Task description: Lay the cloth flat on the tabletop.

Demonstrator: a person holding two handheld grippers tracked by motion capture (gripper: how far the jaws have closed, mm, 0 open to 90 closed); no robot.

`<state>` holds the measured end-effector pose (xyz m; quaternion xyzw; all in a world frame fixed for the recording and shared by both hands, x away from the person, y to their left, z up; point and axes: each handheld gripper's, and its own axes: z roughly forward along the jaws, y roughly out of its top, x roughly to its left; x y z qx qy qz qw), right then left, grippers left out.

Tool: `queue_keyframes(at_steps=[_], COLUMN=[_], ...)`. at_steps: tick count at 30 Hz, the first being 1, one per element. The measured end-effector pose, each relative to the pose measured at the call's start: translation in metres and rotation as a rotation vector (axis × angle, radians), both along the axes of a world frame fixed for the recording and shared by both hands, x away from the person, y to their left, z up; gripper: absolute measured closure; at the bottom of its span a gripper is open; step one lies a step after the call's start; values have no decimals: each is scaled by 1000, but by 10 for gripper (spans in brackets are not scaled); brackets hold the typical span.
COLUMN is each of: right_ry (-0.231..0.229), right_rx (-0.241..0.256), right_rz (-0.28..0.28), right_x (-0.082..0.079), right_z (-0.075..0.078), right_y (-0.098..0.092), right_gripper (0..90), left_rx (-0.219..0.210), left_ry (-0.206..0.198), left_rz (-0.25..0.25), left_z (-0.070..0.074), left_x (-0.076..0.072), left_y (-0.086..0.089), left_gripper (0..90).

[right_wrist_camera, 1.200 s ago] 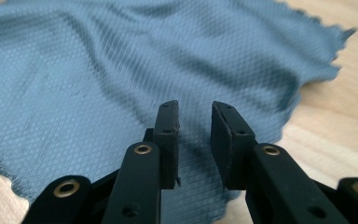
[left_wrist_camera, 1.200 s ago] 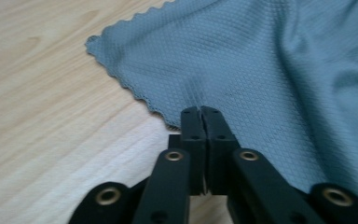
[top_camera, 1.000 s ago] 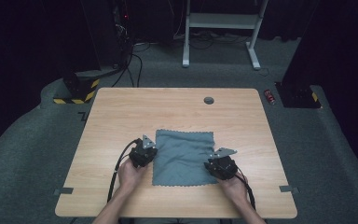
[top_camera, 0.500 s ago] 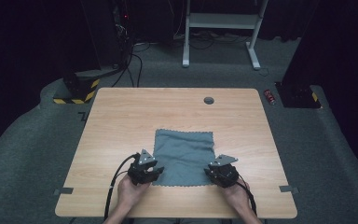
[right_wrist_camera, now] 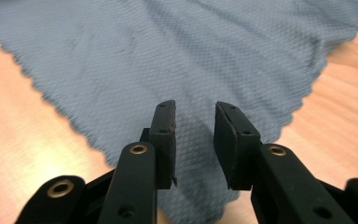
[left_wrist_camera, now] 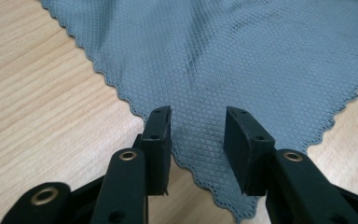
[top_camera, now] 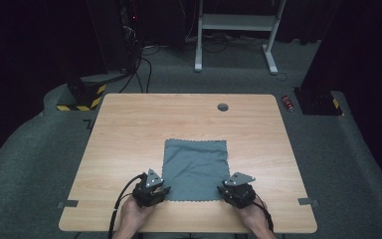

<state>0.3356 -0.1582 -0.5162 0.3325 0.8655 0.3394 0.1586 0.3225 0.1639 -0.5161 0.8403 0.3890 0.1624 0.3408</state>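
Two grippers, the left gripper [top_camera: 160, 191] and right gripper [top_camera: 229, 190], sit with jaws apart at the grey cloth's [top_camera: 195, 168] near corners by the table's [top_camera: 129, 129] near edge, so nothing seems gripped or folded yet.

A light wooden table [top_camera: 129, 144] carries a grey cloth [top_camera: 195, 168], apparently flat, its near corners between each gripper's jaws.
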Motion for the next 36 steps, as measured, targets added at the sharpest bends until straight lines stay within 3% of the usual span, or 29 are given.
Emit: queue_keyframes(at_steps=[4,7,14,19,25,28,29,31,34,36], right_ry=[14,-4,11,21,25,12,-3,-22,-38,-40], right_rx=[-14,7,-2,19,15,16,55,68,55,44], right_rz=[19,5,-12,-12,7,-9,-23,-20,-4,6], right_x=[-5,2,16,6,-1,3,7,10,14,19], right_z=[2,6,1,-1,0,3,6,10,9,6], right_y=[4,7,13,10,9,11,13,20,32,42], right_gripper=[642,617,611,607,590,567,550,543,547,546], left_rx=[14,33,-17,-23,-41,-80,-125,-138,-133,-105], left_ry=[11,18,0,-27,8,30,23,21,-1,4], left_rz=[-6,16,30,31,45,66,88,102,116,123], left_z=[2,3,-2,-5,-3,-1,1,2,3,0], left_x=[0,3,0,-5,-6,2,10,14,31,44], left_y=[3,3,8,18,24,25,24,22,12,5], left_gripper=[612,515,474,453,449,450,444,438,436,435])
